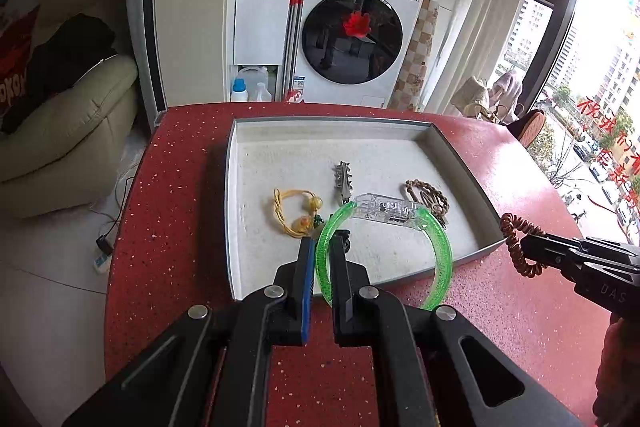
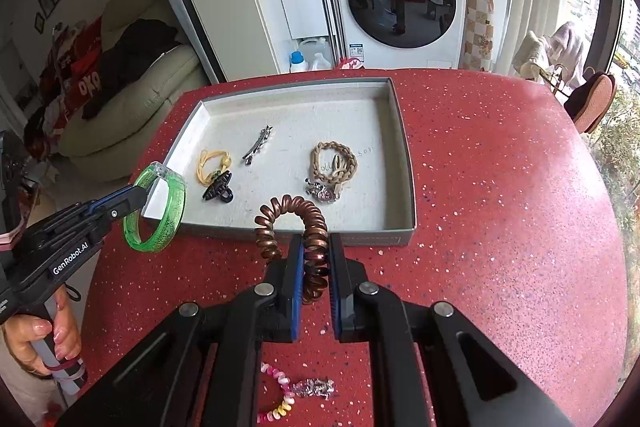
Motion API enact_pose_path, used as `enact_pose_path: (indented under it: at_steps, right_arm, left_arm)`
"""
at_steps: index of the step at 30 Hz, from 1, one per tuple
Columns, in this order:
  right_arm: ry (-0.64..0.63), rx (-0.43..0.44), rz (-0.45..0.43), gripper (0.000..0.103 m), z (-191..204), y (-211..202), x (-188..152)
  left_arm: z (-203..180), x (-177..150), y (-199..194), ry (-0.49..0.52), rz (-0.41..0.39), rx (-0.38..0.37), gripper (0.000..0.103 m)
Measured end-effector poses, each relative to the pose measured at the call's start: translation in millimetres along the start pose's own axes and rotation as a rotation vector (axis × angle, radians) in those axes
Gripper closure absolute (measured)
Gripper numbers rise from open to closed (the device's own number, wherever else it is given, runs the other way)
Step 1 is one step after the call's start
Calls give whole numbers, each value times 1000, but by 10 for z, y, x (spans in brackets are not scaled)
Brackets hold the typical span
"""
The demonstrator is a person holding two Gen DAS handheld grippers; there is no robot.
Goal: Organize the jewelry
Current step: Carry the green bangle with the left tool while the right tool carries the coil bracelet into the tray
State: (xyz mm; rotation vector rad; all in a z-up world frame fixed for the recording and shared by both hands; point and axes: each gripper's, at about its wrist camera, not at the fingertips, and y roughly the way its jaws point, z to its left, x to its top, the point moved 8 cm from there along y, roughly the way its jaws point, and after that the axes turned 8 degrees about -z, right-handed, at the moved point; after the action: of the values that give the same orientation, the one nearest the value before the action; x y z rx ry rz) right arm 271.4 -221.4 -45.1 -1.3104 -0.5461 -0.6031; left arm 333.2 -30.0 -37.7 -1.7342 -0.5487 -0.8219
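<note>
Glittery green plastic bangle sits clamped in the left gripper; the right gripper pinches a coppery spiral hair tie, shallow grey tray just ahead.

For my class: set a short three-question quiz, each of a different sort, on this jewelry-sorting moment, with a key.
1. True or false: the left gripper holds the green bangle.
2. What does the right gripper hold? A) black claw clip B) copper spiral hair tie C) silver hair clip
3. Fill in: the braided beige bracelet lies inside the grey ____.

Key: 1 true; 2 B, the copper spiral hair tie; 3 tray.
</note>
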Motion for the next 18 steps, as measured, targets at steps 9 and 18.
enact_pose_path:
  at_steps: [9,18]
  right_arm:
    - [56,14,-17,91,-71,436,397]
    - [110,-1,-25,91,-198,831,534]
  left_arm:
    - [60,288,472,3,-2,59,78]
    - [25,344,904,45,25,106,78]
